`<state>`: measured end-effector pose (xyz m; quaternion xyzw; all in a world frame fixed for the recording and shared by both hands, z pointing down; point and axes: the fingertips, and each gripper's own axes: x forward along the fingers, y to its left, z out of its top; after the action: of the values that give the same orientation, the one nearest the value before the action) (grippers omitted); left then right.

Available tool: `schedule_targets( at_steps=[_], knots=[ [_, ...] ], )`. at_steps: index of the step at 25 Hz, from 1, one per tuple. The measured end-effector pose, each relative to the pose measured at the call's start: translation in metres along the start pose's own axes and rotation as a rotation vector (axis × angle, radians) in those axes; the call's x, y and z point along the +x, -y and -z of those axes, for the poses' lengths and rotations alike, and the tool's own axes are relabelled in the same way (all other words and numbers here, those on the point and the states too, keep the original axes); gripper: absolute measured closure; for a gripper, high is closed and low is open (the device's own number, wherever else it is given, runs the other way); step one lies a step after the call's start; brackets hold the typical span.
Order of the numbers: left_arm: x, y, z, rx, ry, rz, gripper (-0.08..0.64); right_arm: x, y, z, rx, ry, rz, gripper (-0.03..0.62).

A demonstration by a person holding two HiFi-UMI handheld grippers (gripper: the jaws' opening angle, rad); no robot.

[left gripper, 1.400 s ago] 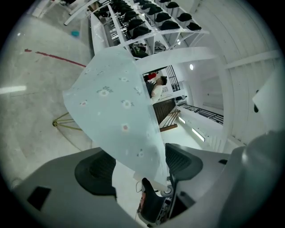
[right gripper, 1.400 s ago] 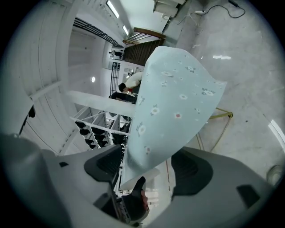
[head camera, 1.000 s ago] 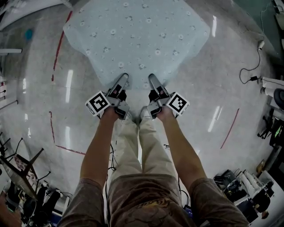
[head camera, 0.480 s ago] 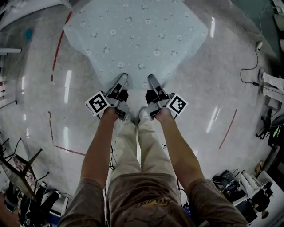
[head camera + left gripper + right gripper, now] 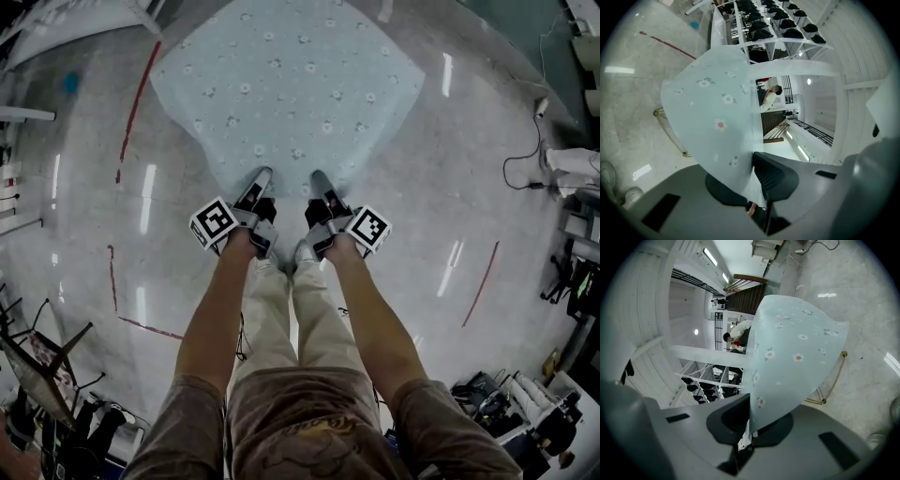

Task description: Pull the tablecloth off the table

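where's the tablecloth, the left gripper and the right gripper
tablecloth (image 5: pixel 291 84), head view, middle of its flowered top
left gripper (image 5: pixel 263 175), head view, tip of its jaws, which have just been closing on the tablecloth's near edge
right gripper (image 5: pixel 319 176), head view, tip of its jaws, shut on the same edge

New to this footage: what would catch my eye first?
A pale blue flowered tablecloth fills the top centre of the head view. At its near edge, the left gripper and right gripper sit side by side; their fingers have just been closing, with the cloth pinched between them.
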<state>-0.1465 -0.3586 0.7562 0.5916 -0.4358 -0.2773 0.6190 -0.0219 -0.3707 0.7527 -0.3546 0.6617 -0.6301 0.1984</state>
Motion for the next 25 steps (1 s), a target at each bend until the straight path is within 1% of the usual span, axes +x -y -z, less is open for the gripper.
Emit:
schedule_targets(
  at_steps=[4, 5, 8, 10, 15, 18, 21, 25],
  knots=[
    [-0.002, -0.002, 0.001, -0.042, -0.005, -0.038, 0.499, 0.0, -0.008, -0.002, -0.003, -0.001, 0.004, 0.584],
    [-0.003, -0.001, 0.002, -0.055, -0.003, -0.032, 0.502, 0.0, -0.01, -0.001, 0.007, 0.001, 0.003, 0.584],
    [-0.01, 0.01, 0.003, -0.087, 0.014, 0.019, 0.534, -0.001, -0.02, -0.001, 0.02, 0.003, -0.009, 0.584],
    [-0.012, 0.019, 0.001, -0.08, 0.017, 0.04, 0.538, -0.002, -0.028, -0.003, -0.004, -0.001, -0.018, 0.584],
    [-0.016, 0.037, -0.002, -0.06, 0.024, 0.068, 0.54, -0.003, -0.047, -0.005, -0.017, 0.009, -0.03, 0.584],
    [-0.019, 0.056, -0.003, -0.031, 0.037, 0.093, 0.54, -0.007, -0.065, -0.01, -0.058, 0.024, -0.044, 0.584],
    [-0.023, 0.079, -0.003, 0.015, 0.056, 0.115, 0.54, -0.011, -0.085, -0.014, -0.074, 0.035, -0.058, 0.584],
    [-0.029, 0.115, -0.003, 0.045, 0.076, 0.165, 0.54, -0.02, -0.112, -0.02, -0.116, 0.049, -0.085, 0.584]
  ],
)
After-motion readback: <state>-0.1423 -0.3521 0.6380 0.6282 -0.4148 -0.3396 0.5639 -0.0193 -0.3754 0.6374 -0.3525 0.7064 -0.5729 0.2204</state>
